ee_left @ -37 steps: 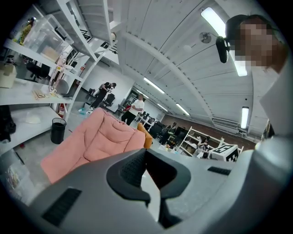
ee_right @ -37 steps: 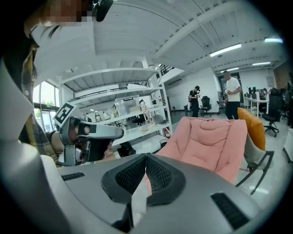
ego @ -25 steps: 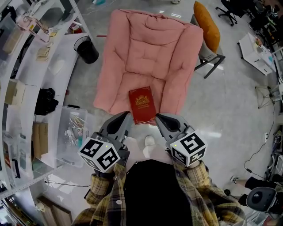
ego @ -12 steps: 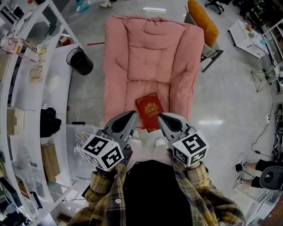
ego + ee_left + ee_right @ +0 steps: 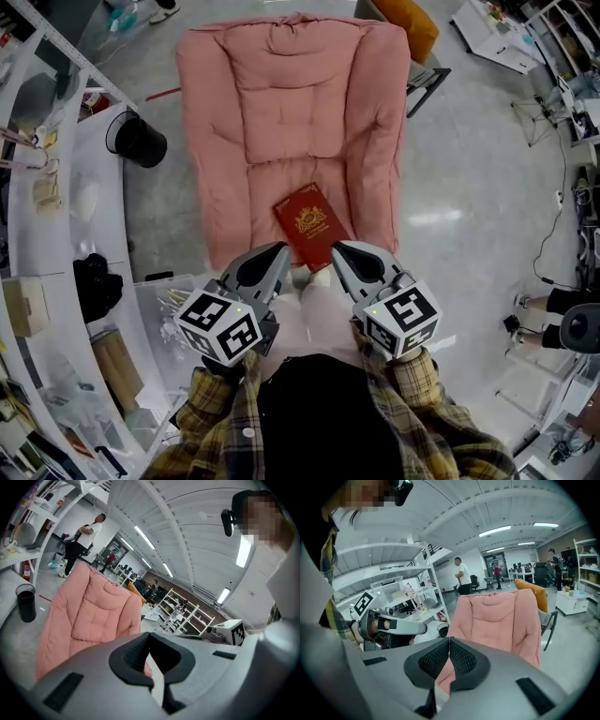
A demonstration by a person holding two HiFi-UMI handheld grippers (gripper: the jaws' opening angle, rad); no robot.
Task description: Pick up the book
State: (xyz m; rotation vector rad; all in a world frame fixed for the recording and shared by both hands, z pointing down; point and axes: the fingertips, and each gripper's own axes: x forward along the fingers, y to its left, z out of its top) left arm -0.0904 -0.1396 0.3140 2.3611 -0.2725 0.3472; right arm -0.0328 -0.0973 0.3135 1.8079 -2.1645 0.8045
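A dark red book (image 5: pixel 311 225) with a gold crest lies flat on the front of the seat of a pink padded chair (image 5: pixel 295 103). My left gripper (image 5: pixel 270 265) is shut and empty, just short of the book's near left corner. To the right of that corner, at the seat's front edge, my right gripper (image 5: pixel 346 260) is shut and empty as well. In the left gripper view the closed jaws (image 5: pixel 149 654) point at the chair (image 5: pixel 89 616). In the right gripper view the closed jaws (image 5: pixel 449 654) point at the chair (image 5: pixel 497 620) too. The book is hidden in both gripper views.
A black bin (image 5: pixel 136 141) stands on the floor left of the chair. White shelving (image 5: pixel 47 234) with small items runs along the left. An orange-cushioned chair (image 5: pixel 412 23) is behind at right. People stand far off (image 5: pixel 462 576) in the room.
The view has shifted: the chair and book now sit higher and more to the left. Both grippers stay shut, with their tips close beside the book's near corner.
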